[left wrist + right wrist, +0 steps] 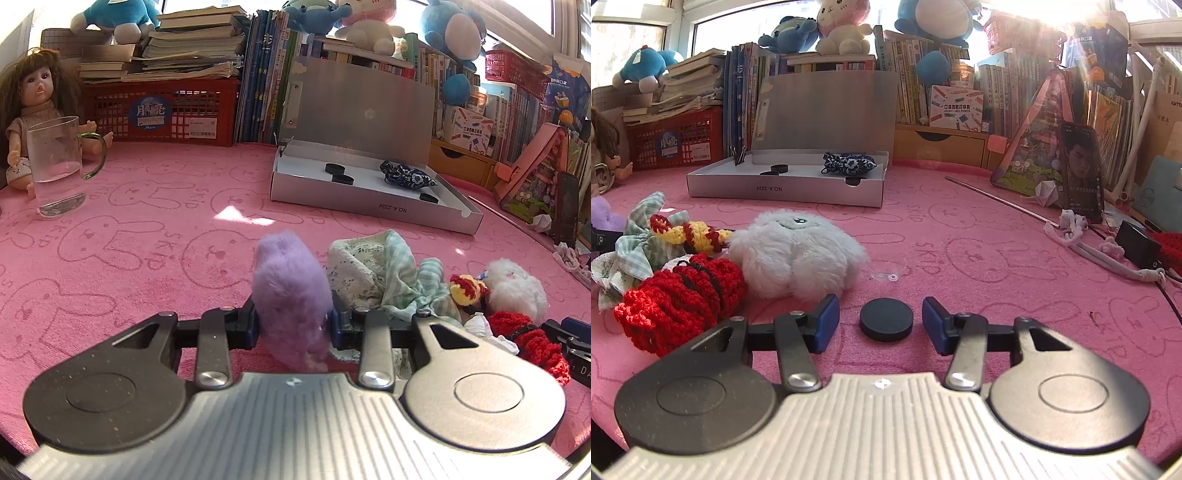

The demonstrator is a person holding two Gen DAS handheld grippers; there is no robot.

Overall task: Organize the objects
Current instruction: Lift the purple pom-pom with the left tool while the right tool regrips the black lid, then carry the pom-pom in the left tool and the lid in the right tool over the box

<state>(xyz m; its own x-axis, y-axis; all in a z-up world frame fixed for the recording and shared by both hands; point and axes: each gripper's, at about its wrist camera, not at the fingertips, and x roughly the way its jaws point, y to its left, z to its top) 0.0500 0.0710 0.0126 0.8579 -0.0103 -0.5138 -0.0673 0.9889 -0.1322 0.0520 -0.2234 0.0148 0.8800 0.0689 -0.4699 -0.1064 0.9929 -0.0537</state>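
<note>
My left gripper (pixel 293 325) is shut on a fluffy purple toy (pixel 290 291), which stands up between the blue pads. My right gripper (pixel 881 323) is open, and a flat black disc (pixel 885 323) lies on the pink cloth between its pads without touching either. An open silver box (pixel 783 192) sits farther back; inside it are several black discs (pixel 334 168) and a blue patterned pouch (pixel 849 164). A white furry toy (pixel 796 254), a red knitted piece (pixel 679 299), a yellow-and-red knitted piece (pixel 689 230) and a green striped cloth (pixel 399 273) lie in a heap between the two grippers.
A glass mug (pixel 55 166) holding some water stands at the left before a doll (pixel 33 107). A red crate (pixel 162 110), books and plush toys line the back. A phone (pixel 1082 171), a thin metal rod (pixel 997 201), a cord (pixel 1100 254) and a clear plastic dish (pixel 886 271) lie to the right.
</note>
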